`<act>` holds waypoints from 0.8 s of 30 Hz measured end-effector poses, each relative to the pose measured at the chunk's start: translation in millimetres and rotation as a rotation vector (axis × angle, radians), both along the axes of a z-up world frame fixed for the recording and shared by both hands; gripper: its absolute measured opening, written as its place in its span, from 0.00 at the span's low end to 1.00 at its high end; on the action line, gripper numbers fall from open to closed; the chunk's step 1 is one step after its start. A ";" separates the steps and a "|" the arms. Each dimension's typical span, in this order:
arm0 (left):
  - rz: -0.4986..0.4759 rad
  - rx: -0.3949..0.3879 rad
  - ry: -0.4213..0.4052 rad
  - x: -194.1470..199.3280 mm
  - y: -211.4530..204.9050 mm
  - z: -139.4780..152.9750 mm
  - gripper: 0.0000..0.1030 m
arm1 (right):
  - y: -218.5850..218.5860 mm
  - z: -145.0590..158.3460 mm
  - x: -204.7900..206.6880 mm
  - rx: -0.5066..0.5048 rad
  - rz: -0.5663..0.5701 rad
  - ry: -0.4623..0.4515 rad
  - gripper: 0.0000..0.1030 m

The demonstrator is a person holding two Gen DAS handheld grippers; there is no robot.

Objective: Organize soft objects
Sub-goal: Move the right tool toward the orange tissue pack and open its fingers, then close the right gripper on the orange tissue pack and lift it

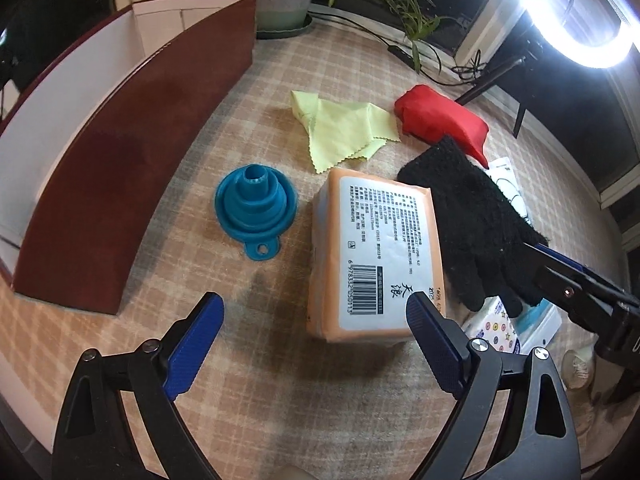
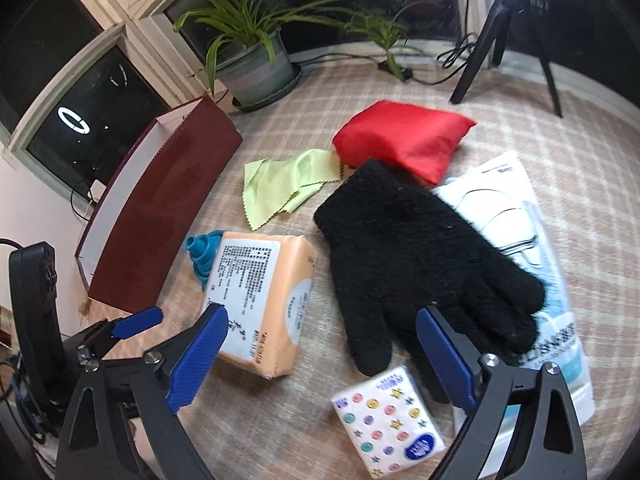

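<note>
A black knit glove [image 2: 416, 256] lies on the checked cloth, its fingers toward my right gripper [image 2: 320, 320], which is open and empty just above them. The glove also shows in the left wrist view [image 1: 472, 216]. An orange tissue pack [image 1: 376, 252] lies in front of my left gripper [image 1: 316, 308], which is open and empty. A yellow cloth [image 1: 344, 128], a red soft pouch [image 1: 440, 120] and a blue collapsible funnel [image 1: 256, 204] lie beyond. A small patterned tissue packet [image 2: 388, 416] lies below the right gripper.
A dark red open box [image 1: 132, 140] stands at the left. A white plastic package [image 2: 520, 240] lies under the glove at the right. A potted plant [image 2: 256, 60], a tripod [image 2: 500, 36] and a ring light [image 1: 580, 8] stand at the table's far edge.
</note>
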State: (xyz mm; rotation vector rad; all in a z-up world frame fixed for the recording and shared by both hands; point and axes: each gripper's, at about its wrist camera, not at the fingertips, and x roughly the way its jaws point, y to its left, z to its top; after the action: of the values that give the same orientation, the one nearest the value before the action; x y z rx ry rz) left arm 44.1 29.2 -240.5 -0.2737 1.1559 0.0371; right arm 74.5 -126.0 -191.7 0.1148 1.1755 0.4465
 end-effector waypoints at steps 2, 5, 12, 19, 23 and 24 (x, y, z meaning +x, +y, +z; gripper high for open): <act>0.005 0.000 0.023 3.6 0.2 -2.7 0.90 | 3.1 -3.9 4.5 0.017 0.007 0.022 0.86; 0.013 -0.005 0.029 5.1 2.9 -3.7 0.90 | 8.7 -10.8 12.4 0.051 0.014 0.069 0.79; -0.003 -0.023 0.036 7.9 2.5 -5.2 0.81 | 18.9 -22.6 22.0 0.082 0.034 0.141 0.70; -0.061 -0.033 0.028 15.4 -4.4 -6.9 0.69 | 23.4 -32.3 28.3 0.103 0.029 0.198 0.61; -0.077 -0.070 0.032 20.5 -1.7 -8.1 0.67 | 26.6 -36.0 30.8 0.099 0.030 0.218 0.61; -0.086 -0.081 0.035 21.6 -1.7 -9.1 0.67 | 27.5 -37.2 31.3 0.099 0.029 0.223 0.60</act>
State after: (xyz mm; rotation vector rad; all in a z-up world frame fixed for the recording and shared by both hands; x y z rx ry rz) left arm 65.7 27.4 -249.6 -0.2950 1.2048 -0.0811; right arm 105.8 -98.5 -228.9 0.2385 1.3753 0.5273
